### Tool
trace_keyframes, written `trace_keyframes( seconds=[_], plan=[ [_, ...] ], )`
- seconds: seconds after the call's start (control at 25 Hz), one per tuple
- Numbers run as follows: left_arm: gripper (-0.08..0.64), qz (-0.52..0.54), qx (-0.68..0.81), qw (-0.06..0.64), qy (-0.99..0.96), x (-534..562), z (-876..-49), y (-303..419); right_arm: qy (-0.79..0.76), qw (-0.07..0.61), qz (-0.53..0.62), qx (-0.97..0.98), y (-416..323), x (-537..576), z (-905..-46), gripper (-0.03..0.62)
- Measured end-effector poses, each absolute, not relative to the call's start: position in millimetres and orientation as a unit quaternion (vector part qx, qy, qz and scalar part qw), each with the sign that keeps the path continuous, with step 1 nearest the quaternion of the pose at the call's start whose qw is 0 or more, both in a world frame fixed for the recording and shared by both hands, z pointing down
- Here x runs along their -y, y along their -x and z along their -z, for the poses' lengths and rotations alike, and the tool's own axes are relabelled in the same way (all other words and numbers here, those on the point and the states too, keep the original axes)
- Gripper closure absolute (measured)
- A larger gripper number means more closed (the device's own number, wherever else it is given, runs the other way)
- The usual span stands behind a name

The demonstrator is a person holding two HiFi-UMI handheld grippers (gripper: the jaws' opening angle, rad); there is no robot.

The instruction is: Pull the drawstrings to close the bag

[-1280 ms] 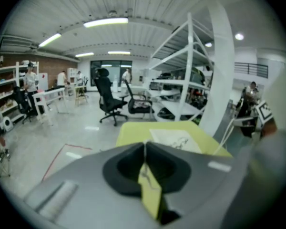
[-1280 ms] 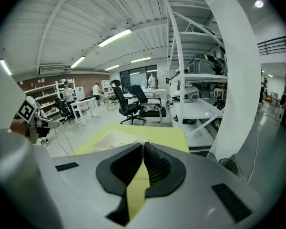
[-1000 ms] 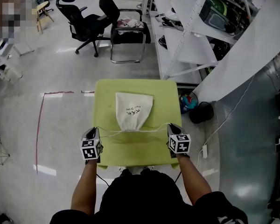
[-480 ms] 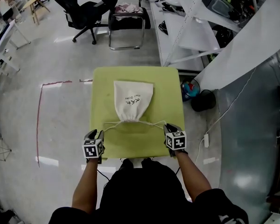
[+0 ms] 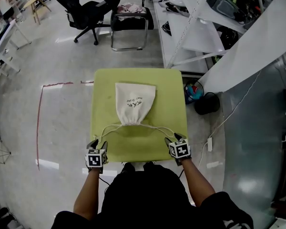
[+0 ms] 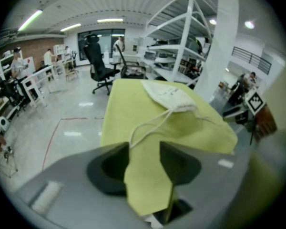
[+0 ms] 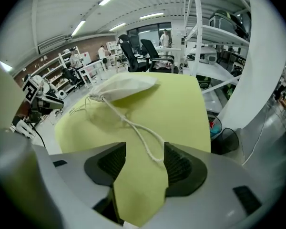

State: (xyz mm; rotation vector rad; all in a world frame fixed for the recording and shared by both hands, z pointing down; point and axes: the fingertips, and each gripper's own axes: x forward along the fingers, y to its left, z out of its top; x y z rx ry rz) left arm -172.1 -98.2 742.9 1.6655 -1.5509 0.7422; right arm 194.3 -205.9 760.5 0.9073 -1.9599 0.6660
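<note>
Although taut a second ago, now slack along the table's near edge, unpinched between opening jaws of left gripper and right gripper: drawstrings let go, bag neck cinched, closure judged done.

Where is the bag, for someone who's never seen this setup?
Find the lime-green table in the middle of the grey floor. The only thing on it is a cream cloth bag, neck gathered at the near end, white drawstrings trailing to both sides.
</note>
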Motion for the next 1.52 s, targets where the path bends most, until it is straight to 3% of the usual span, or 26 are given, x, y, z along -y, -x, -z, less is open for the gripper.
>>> trace_keyframes(
  seconds=[0.24,0.52,0.76,0.96,1.2,1.52],
  plan=[
    [0.355,-0.281,0.613,0.338,-0.656,119,-725,169,-0.374,0.417,-0.246,0.791,-193,221,-745,0.347],
    [0.357,-0.249,0.633,0.292,-0.673,161,-680,162,-0.373,0.353,-0.177,0.839,-155,258,-685,0.348],
    [0.365,-0.193,0.654,0.242,-0.69,198,-624,153,-0.374,0.297,-0.131,0.869,-129,284,-635,0.446],
    [0.431,-0.15,0.675,0.194,-0.696,216,-573,154,-0.382,0.241,-0.089,0.888,-112,300,-581,0.551],
    [0.544,-0.126,0.697,0.141,-0.692,235,-528,160,-0.386,0.165,-0.06,0.906,-93,316,-522,0.584],
    [0.553,-0.089,0.693,0.118,-0.705,246,-493,156,-0.401,0.097,-0.02,0.911,-81,321,-473,0.586]
  ],
)
